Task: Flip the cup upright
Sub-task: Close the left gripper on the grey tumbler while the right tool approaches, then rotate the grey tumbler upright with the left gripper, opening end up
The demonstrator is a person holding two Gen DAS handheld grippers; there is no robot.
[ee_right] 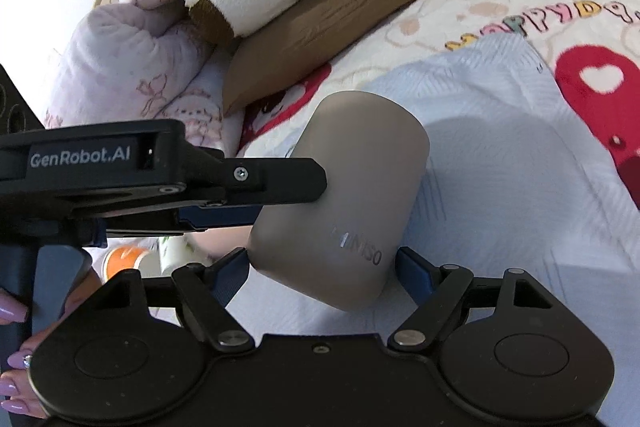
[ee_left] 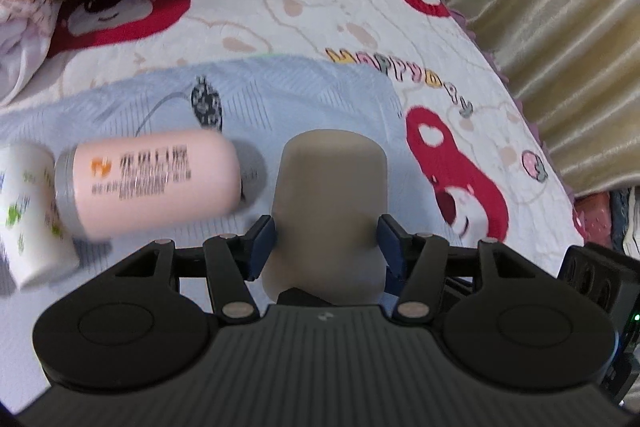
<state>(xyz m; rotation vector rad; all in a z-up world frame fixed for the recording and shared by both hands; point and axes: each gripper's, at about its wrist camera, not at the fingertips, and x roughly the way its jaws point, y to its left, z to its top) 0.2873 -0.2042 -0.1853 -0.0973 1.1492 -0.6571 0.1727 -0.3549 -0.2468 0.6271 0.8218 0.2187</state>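
**Taupe cup held between two grippers**

Cup (ee_right: 340,203): smooth, matte, rigid, probably light and a little slippery; best taken at mid-wall. Lifted above the pale blue cloth (ee_right: 500,155), closed base pointing up and away, long axis tilted. Left gripper (ee_left: 327,241) clamped on its sides. Right gripper (ee_right: 320,267) spread wide around the lower end, seemingly not gripping.

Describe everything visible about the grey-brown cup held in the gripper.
The cup is a matte taupe tumbler with a smooth, plastic-looking wall and rounded edges; faint MINISO lettering shows in the right wrist view. Its closed base points up and away, so it is still inverted and tilted, apparently raised above the pale blue cloth. The left gripper clamps its sides with blue pads. The right gripper brackets its lower end; contact is unclear. Its opening is hidden.
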